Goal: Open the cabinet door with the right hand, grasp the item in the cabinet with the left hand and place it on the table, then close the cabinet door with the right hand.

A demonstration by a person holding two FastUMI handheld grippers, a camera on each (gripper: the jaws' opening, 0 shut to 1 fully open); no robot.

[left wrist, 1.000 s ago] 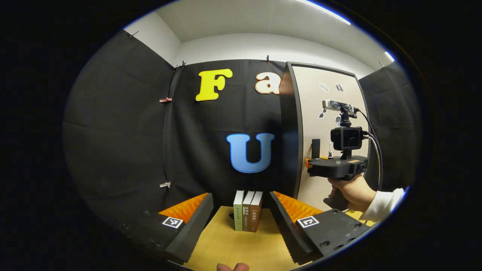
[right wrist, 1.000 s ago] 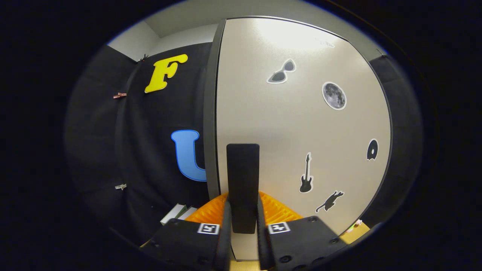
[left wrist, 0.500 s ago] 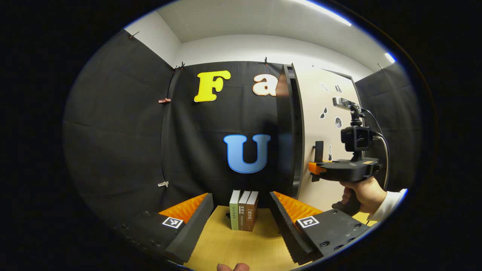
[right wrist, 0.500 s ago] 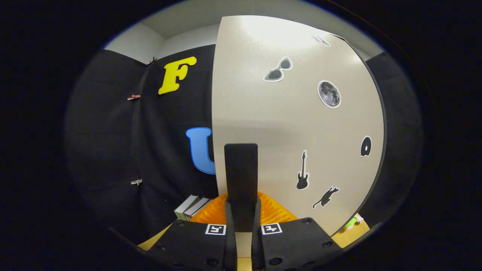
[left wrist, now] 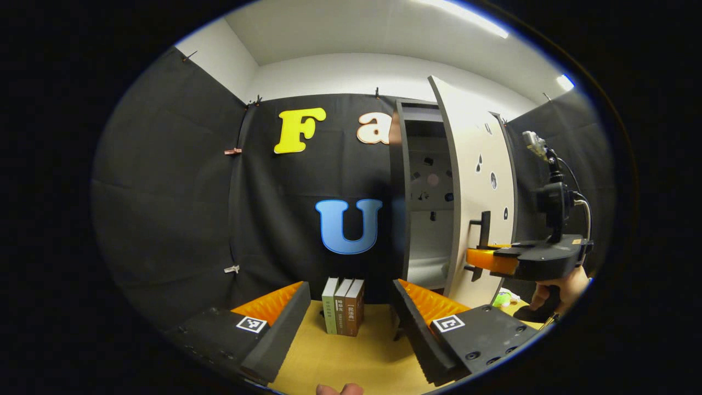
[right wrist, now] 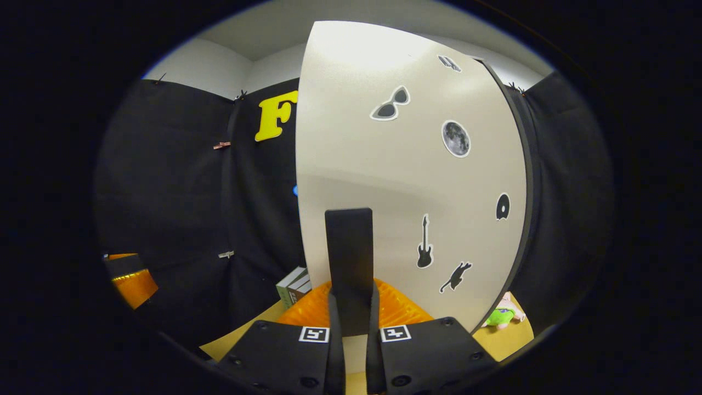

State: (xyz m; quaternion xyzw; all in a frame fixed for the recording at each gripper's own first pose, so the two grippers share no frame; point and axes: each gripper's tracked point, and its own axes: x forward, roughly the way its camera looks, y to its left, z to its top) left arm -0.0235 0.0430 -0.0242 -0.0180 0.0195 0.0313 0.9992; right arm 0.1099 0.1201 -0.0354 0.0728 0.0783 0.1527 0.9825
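Left gripper view, left to right. The left gripper (left wrist: 351, 323) stands wide open and holds nothing, low over the table (left wrist: 351, 362) and facing three books (left wrist: 344, 306) standing upright near the cloth wall. Right of the books, the cabinet (left wrist: 403, 192) shows its interior: pale shelves, with small dark shapes on the back panel, too small to identify. No item to be fetched can be made out inside; its location cannot be confirmed.

The cabinet door (left wrist: 476, 186) hangs part open, swung toward the camera. The right gripper (left wrist: 478, 258), held in a person's hand (left wrist: 559, 288), is at the handle (left wrist: 482, 233).

Right gripper view: both fingers are closed on the dark vertical handle (right wrist: 349, 263), one on each side, low on the bar. A small green and pink toy (right wrist: 502, 314) lies on the table beyond the door's hinge side.

Assessment: the door is a rigid flat panel, probably light, turning on its hinge. The handle is stiff and the sound place to hold; a grip low on the bar may slip if pulled off the door's arc. The item's handling cannot be judged until it is seen.
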